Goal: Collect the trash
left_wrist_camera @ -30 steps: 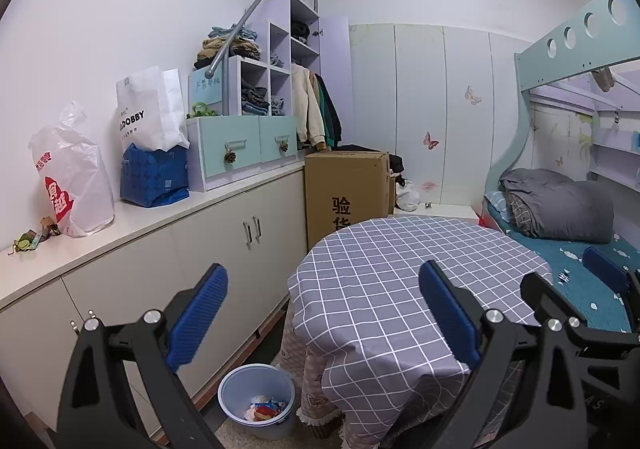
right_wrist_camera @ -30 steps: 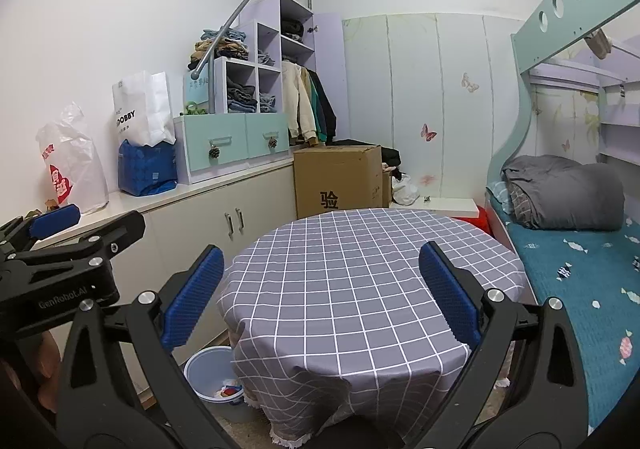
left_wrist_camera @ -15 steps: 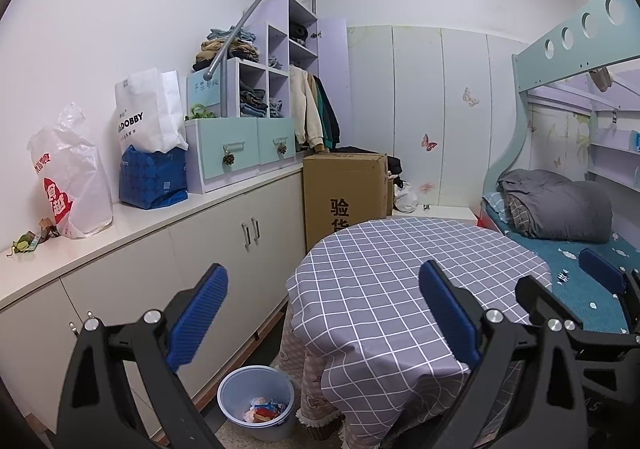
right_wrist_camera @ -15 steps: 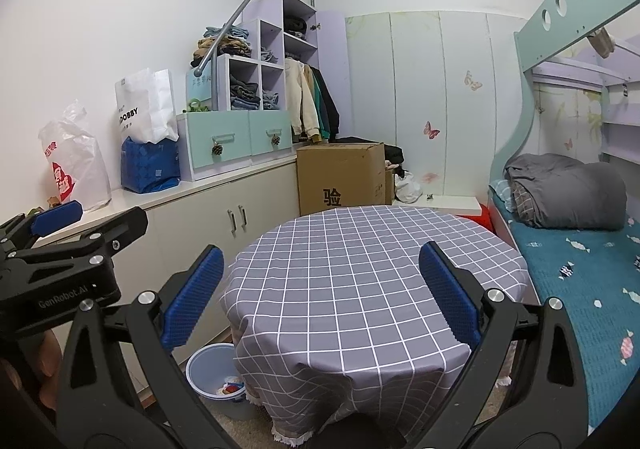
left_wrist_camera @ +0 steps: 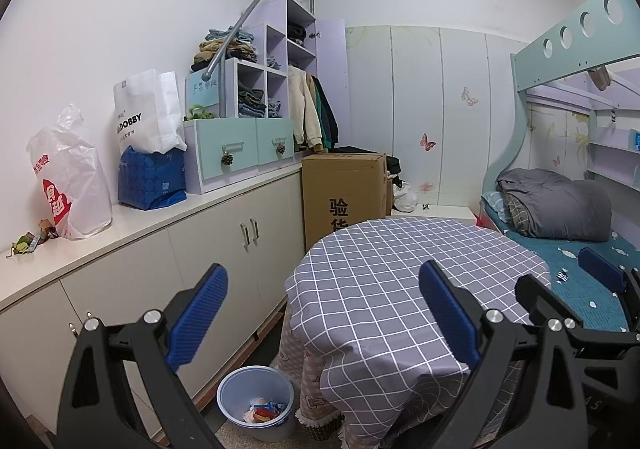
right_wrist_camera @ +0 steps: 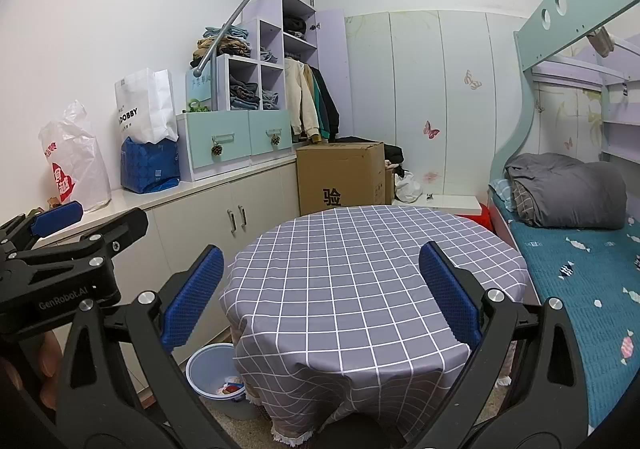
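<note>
Little has been moved since before — only a small shift. Both tongs, left tongs and right tongs, are held wide and empty. Trash sits in the blue bin on the floor — it must be reached next.

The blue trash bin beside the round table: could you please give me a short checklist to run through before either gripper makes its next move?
1. Left gripper open and holding nothing: ok.
2. Right gripper open and holding nothing: ok.
3. Blue trash bin upright on the floor, with room left inside: ok.
4. Loose trash on the checked tablecloth: none visible, ok.
5. Scraps at the near end of the counter: whether they are trash, cannot tell.
6. Trash under the table: hidden by the cloth, cannot tell.
</note>
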Demonstrator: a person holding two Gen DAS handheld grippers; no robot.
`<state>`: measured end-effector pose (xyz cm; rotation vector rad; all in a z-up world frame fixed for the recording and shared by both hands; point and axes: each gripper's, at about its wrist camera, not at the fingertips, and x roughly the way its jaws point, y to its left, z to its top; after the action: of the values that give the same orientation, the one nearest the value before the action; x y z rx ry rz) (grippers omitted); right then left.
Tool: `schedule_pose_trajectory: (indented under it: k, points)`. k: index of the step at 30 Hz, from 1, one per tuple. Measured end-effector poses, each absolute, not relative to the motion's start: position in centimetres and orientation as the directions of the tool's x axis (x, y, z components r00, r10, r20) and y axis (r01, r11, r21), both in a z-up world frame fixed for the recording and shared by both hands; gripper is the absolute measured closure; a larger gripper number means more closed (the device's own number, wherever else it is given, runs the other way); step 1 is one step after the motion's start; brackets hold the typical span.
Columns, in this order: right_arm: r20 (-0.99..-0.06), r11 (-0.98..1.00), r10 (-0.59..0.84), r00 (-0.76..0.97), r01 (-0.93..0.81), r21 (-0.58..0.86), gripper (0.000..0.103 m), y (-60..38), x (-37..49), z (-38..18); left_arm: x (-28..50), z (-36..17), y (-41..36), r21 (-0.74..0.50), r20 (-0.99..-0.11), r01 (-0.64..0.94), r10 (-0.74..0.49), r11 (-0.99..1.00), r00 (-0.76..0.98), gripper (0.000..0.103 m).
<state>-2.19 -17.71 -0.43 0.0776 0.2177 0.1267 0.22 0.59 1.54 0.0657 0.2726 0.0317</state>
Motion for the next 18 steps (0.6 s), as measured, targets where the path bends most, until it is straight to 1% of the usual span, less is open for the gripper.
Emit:
schedule_pose_trajectory:
  k: [18]
  points:
    - [-0.207, 0.99, 0.13, 0.97, -0.115, 0.086, 0.007, -17.56, -2.19, -0.44, 0.21, 1.46, 0.56, 0.07, -0.268, -0.023, 0.04, 0.997, 0.963, 0.009]
